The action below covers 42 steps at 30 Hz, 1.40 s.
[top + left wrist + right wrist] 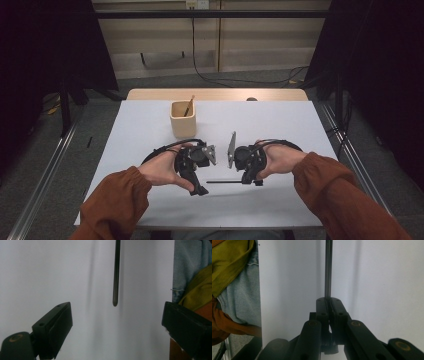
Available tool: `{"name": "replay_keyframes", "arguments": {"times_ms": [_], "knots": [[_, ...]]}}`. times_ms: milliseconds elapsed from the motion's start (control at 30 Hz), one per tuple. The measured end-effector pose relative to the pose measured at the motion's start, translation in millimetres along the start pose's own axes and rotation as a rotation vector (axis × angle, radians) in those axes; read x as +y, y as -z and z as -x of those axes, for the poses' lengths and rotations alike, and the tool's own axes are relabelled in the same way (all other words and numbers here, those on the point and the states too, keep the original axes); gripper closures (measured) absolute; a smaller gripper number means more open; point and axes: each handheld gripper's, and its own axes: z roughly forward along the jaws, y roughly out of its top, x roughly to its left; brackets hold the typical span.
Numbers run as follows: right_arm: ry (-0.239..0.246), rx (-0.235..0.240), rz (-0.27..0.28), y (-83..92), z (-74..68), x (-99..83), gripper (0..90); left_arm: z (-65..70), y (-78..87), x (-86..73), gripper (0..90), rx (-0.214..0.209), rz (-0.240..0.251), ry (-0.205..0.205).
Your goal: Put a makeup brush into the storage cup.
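My right gripper [328, 301] clamped the thin dark rod [116, 272] above the table [280, 125]; my left gripper's [116, 322] fingers stood wide apart, empty, facing its free end.

In the right gripper view, the thin dark rod [327, 267] runs off the top edge, its near end hidden between closed jaws. In the high view, the wooden stick [189, 106] in the beige square cup [183, 125] is too small to identify.

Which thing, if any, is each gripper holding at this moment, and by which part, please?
The right gripper clamps one end of a thin dark rod. The left gripper stands open and holds nothing.
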Motion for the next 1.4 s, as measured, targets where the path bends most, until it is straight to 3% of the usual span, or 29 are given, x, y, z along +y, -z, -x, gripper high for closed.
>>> {"name": "replay_keyframes", "arguments": {"times_ms": [67, 167, 300, 467, 533, 567, 700, 933, 1267, 1400], "knots": [[0.0, 0.003, -0.003, 0.3, -0.6, 0.4, 85.9, 0.2, -1.0, 0.4, 12.0, 0.002, -0.011, -0.017], [0.007, 0.007, 0.001, 0.6, -1.2, 1.3, 86.0, -0.7, -3.0, 0.9, 20.3, -0.009, -0.026, 0.023], [0.012, 0.011, 0.001, 0.9, -1.5, 2.4, 86.0, -2.5, -3.3, 1.3, 34.1, 0.004, -0.021, 0.025], [0.011, 0.007, 0.006, 0.8, -2.2, 3.7, 86.0, -7.6, -5.7, -0.2, 49.4, -0.021, -0.028, 0.04], [0.019, 0.012, 0.006, 1.0, -1.9, 4.0, 86.0, -8.1, -7.0, -0.5, 53.0, -0.035, -0.013, 0.067], [0.022, 0.01, 0.009, 1.0, -1.8, 4.1, 86.0, -10.6, -6.6, -0.6, 55.3, -0.051, -0.022, 0.048], [0.03, 0.004, 0.015, 2.0, -2.1, 5.2, 86.0, -13.1, -9.8, -0.8, 63.8, -0.077, -0.009, 0.049], [0.038, 0.005, 0.029, 2.7, -1.9, 6.5, 86.0, -12.2, -15.5, 2.5, 69.0, -0.109, -0.008, 0.034], [0.041, -0.002, 0.044, 3.7, -2.2, 6.8, 86.0, -11.4, -16.7, 3.6, 77.9, -0.108, 0.026, 0.052], [0.033, -0.003, 0.048, 5.0, -2.3, 5.7, 86.0, -11.2, -18.3, 3.3, 79.8, -0.113, 0.033, 0.042]]}}
